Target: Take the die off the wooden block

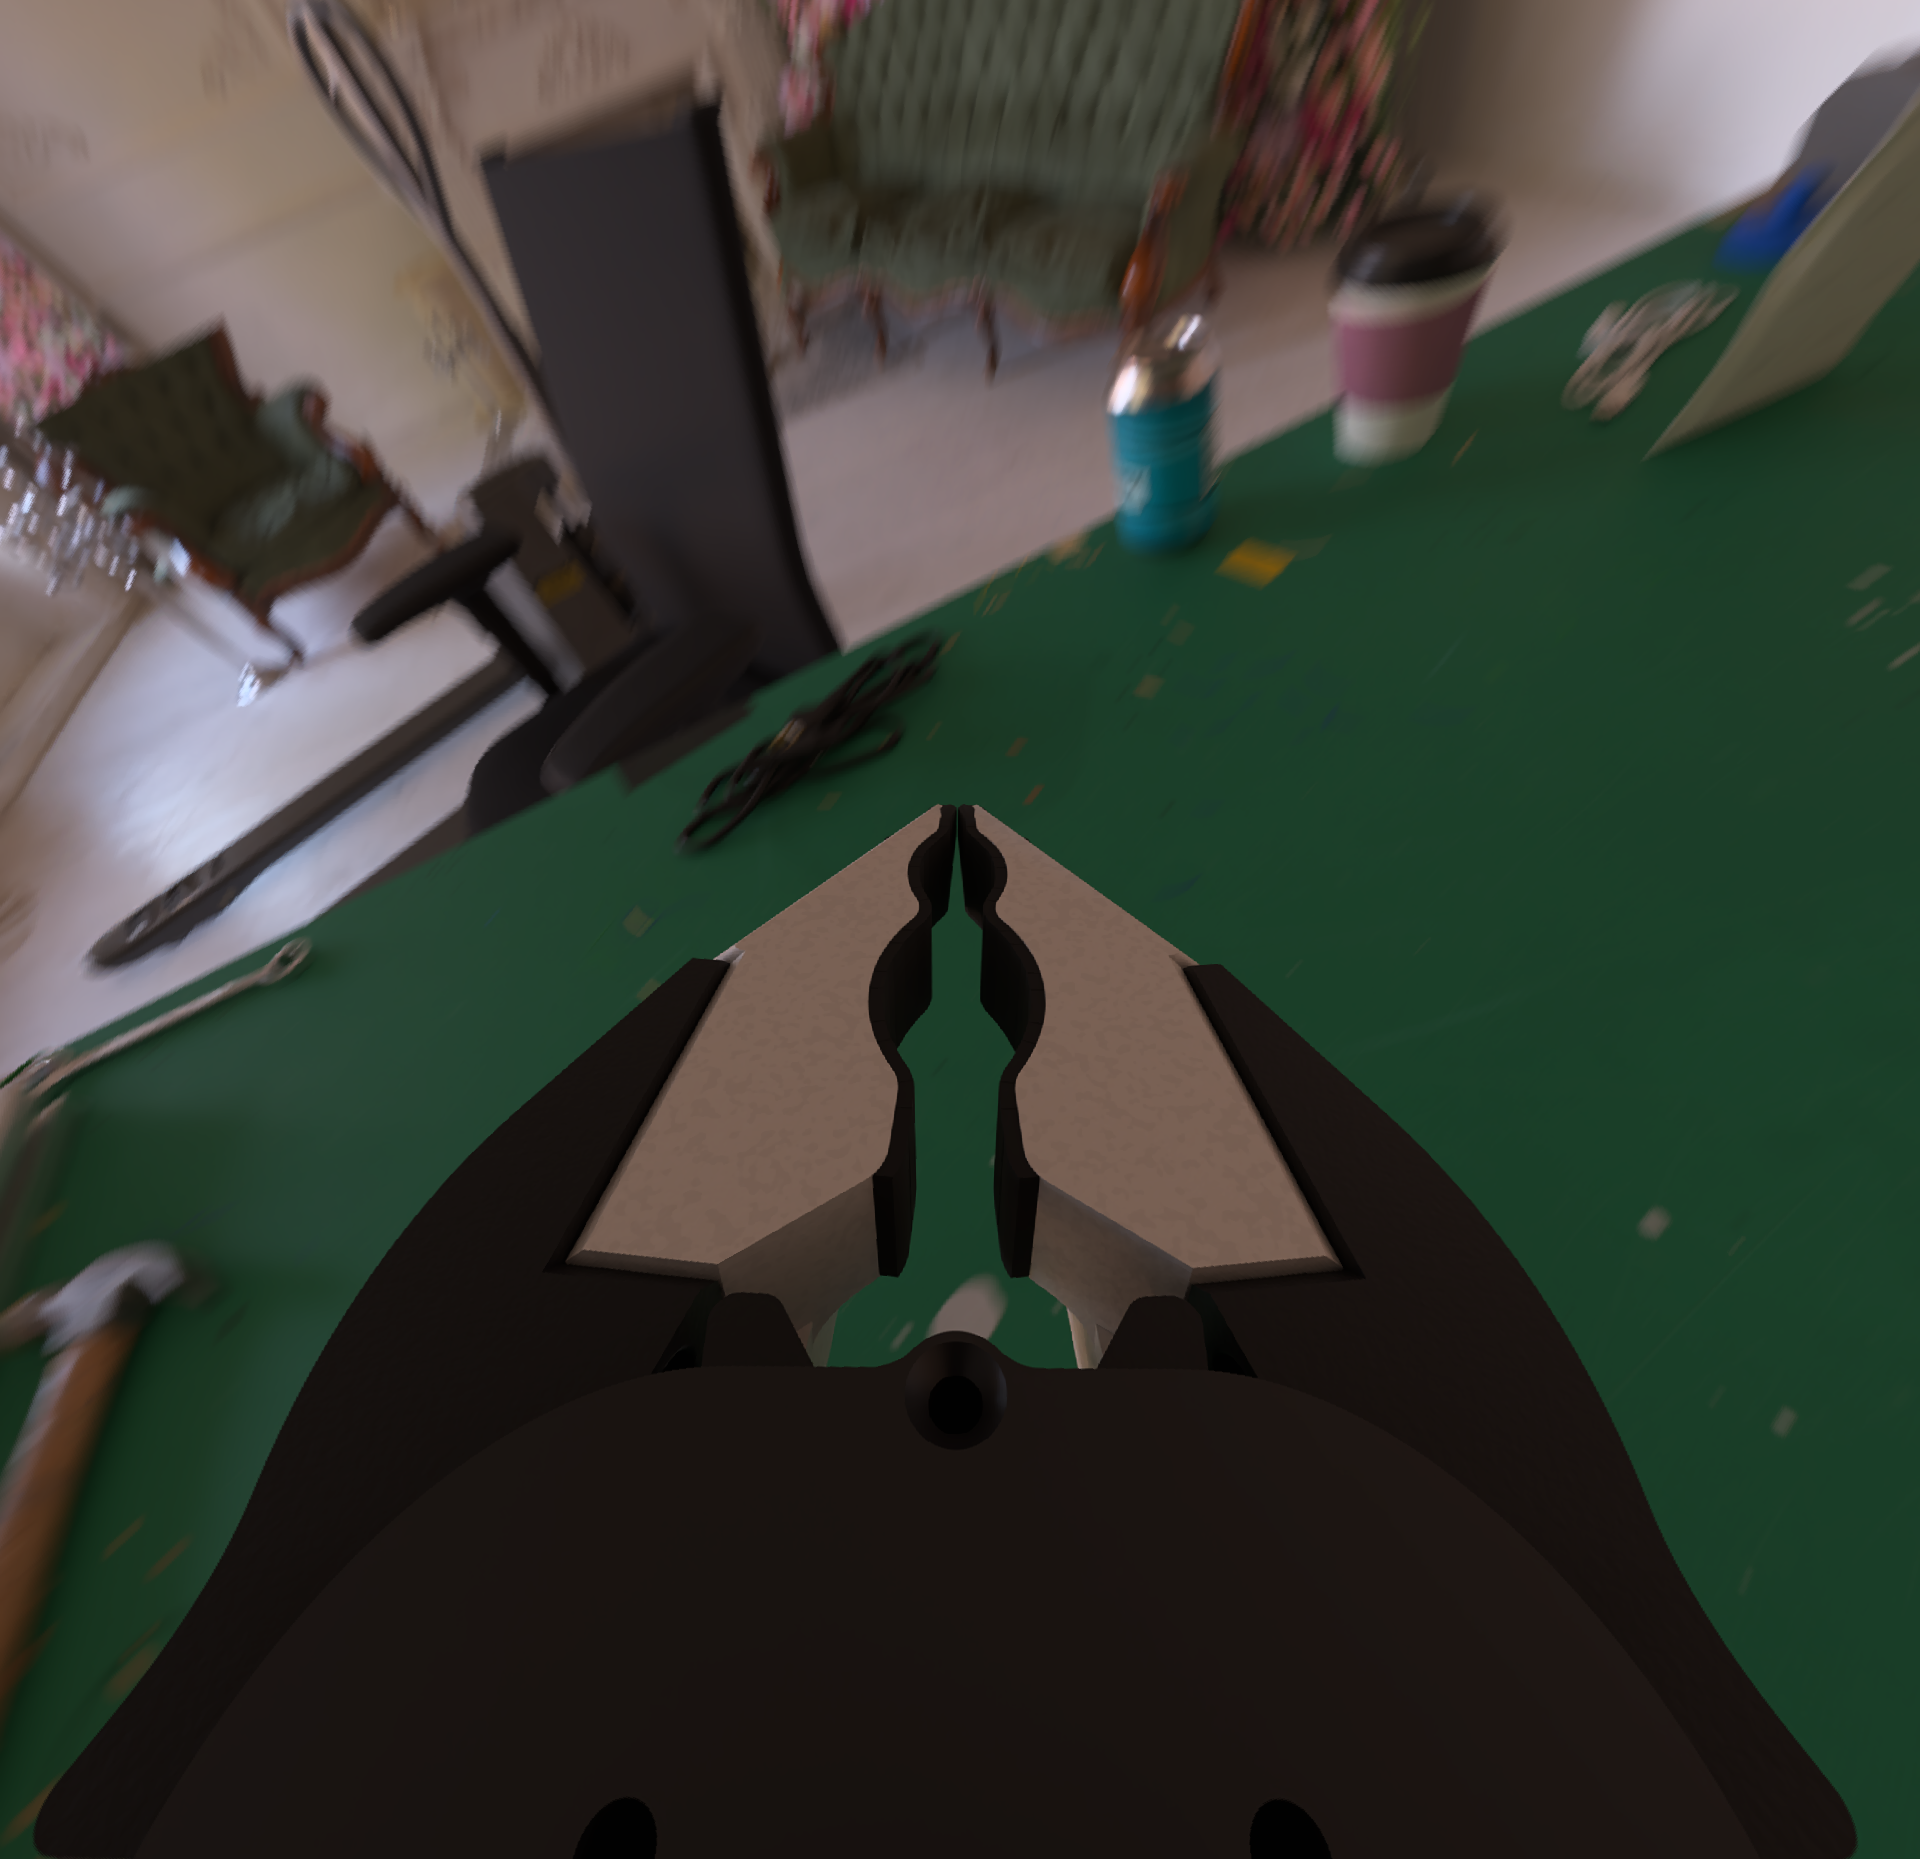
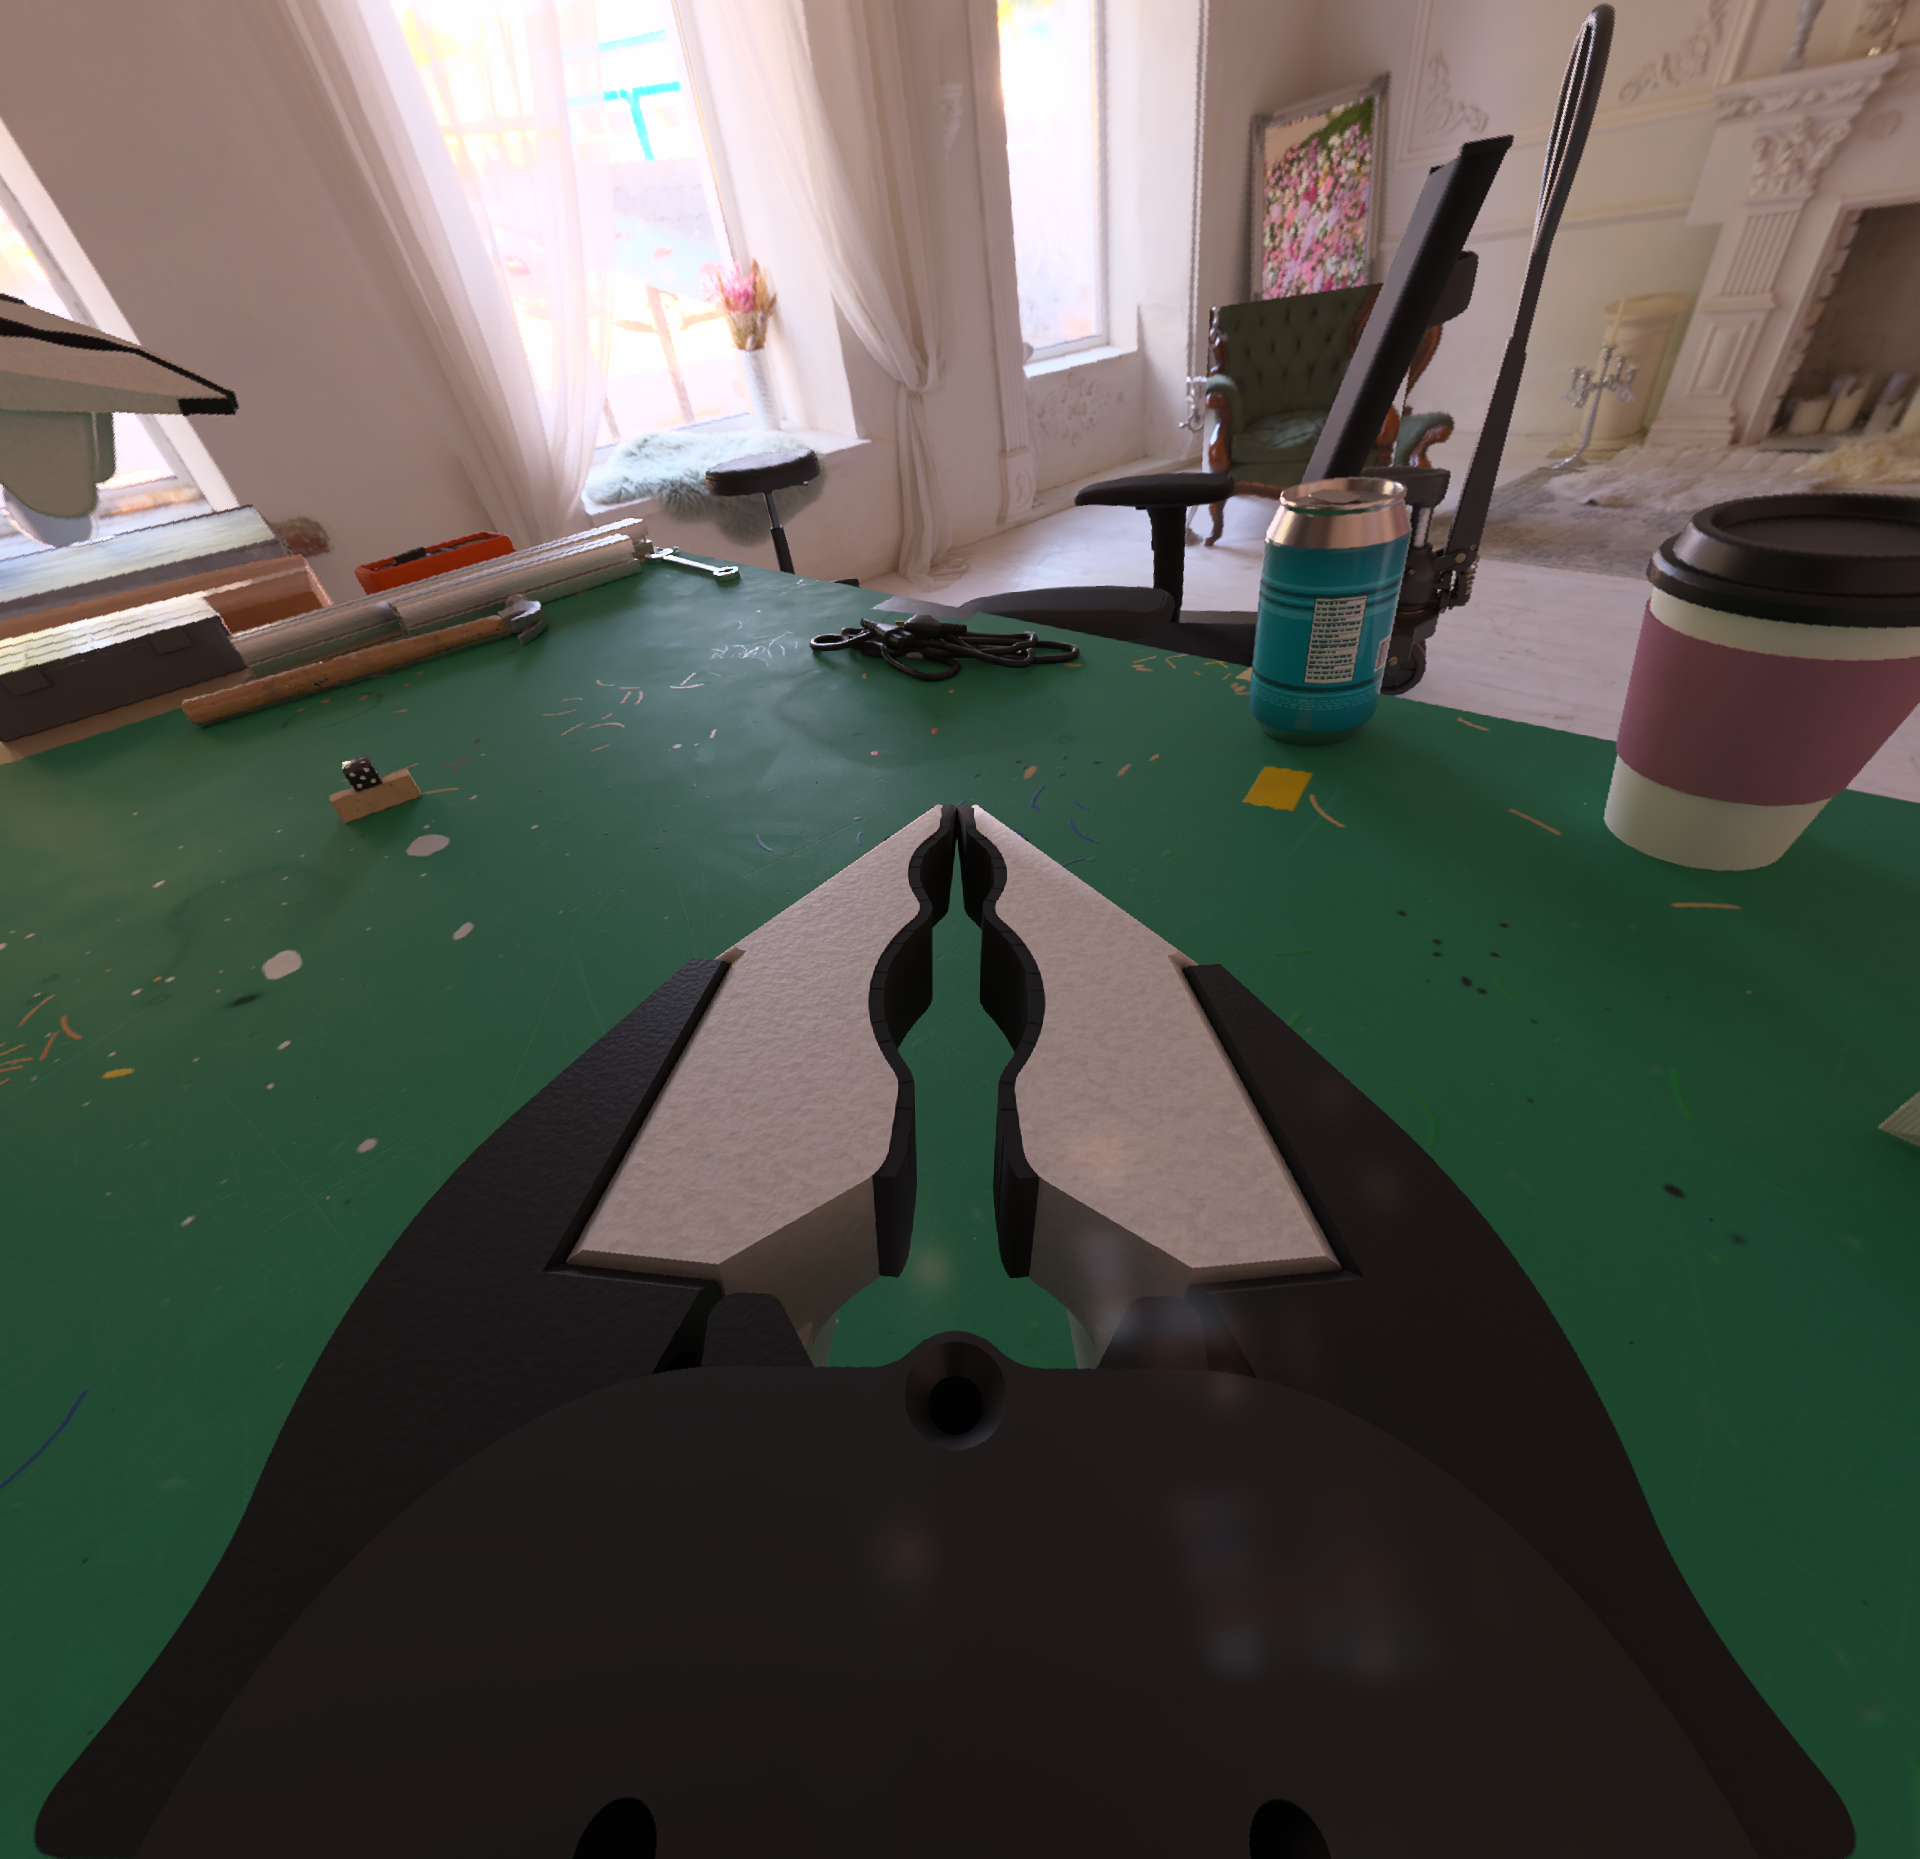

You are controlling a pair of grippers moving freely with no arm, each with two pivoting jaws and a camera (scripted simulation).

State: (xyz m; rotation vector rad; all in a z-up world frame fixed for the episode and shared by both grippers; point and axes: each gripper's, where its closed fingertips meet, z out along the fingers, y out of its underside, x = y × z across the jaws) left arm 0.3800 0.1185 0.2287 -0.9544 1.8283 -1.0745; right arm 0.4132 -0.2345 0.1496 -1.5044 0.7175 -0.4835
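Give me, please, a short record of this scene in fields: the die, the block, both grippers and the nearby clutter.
die: black, on top of the block
block: wooden, on the green table, far left in the right wrist view
left gripper: shut, empty
right gripper: shut, empty, far from die
clutter: hammer, cable, can, cup

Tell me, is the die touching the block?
Touching: the right wrist view shows the die sitting directly on the block, no gap.
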